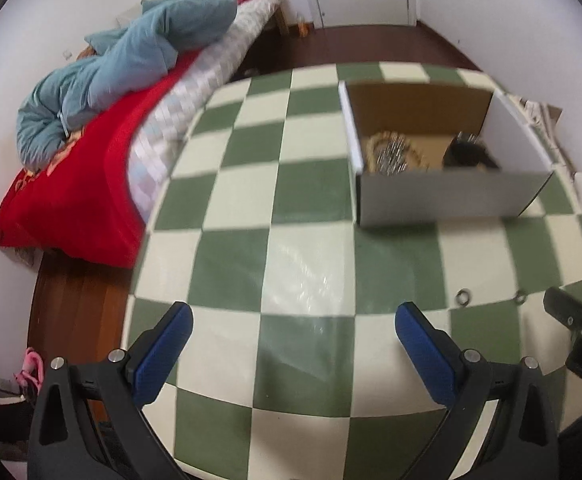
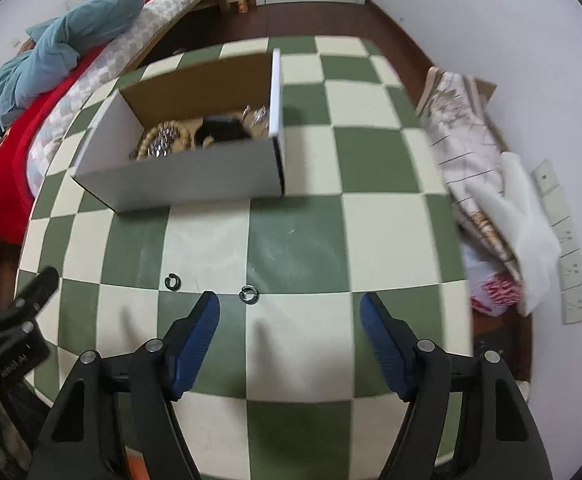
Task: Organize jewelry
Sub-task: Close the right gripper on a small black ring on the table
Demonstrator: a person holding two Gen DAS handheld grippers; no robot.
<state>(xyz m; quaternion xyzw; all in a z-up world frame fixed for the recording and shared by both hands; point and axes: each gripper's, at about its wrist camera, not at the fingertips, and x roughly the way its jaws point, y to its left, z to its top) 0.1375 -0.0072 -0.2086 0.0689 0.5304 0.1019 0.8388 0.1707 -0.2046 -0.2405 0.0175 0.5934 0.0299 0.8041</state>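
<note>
Both the left gripper and the right gripper hung above the checkered tablecloth with jaws spread wide and nothing between them. Two small dark rings lay apart on the cloth just beyond the right gripper's left fingertip, while the cardboard box, farther back on the table, held beaded jewelry.

Each gripper was built of two black plastic arms with triangular cut-outs, tipped with blue ribbed pads. Round silver screws were set at the arm joints. On the right gripper the same parts were seen; white lettering, partly cut off, was printed on its black body.
</note>
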